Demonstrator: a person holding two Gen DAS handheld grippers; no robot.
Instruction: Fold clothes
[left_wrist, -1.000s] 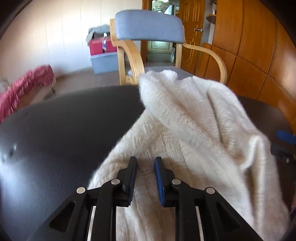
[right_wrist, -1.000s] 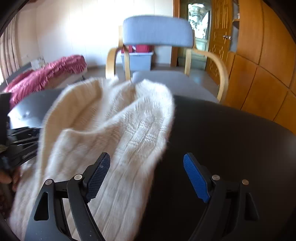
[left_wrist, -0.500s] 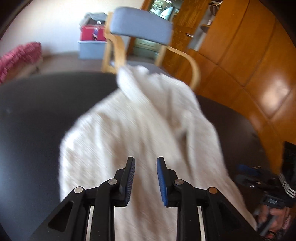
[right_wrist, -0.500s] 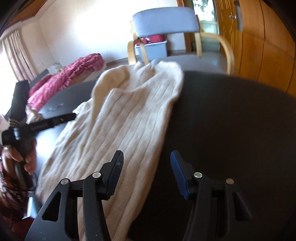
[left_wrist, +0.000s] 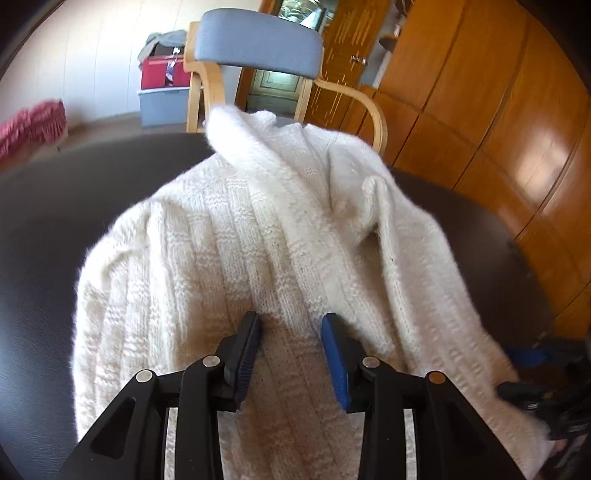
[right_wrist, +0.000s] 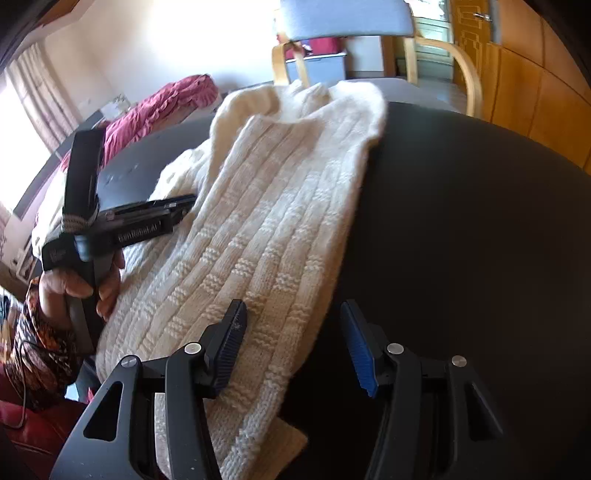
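Since a second ago both grippers have swung over the cream knit sweater, and the far chair sits differently in each view. On the left gripper the fingers have just been opening; they stand partly apart with a ridge of knit rising between them, and whether the pads press it is hard to make out. On the right gripper the fingers have just been closing; they are still well apart, straddling the sweater's right edge, with the left pad over the knit, the right pad over the bare table, and nothing gripped.

The sweater lies lengthwise on the dark table, bunched at its far end near the chair. Its near hem is cut off by the frame and hidden behind the gripper bodies. A hand holding the left gripper is blurred. Behind the chair a grey-blue bin carries a red box; their contents are not visible.
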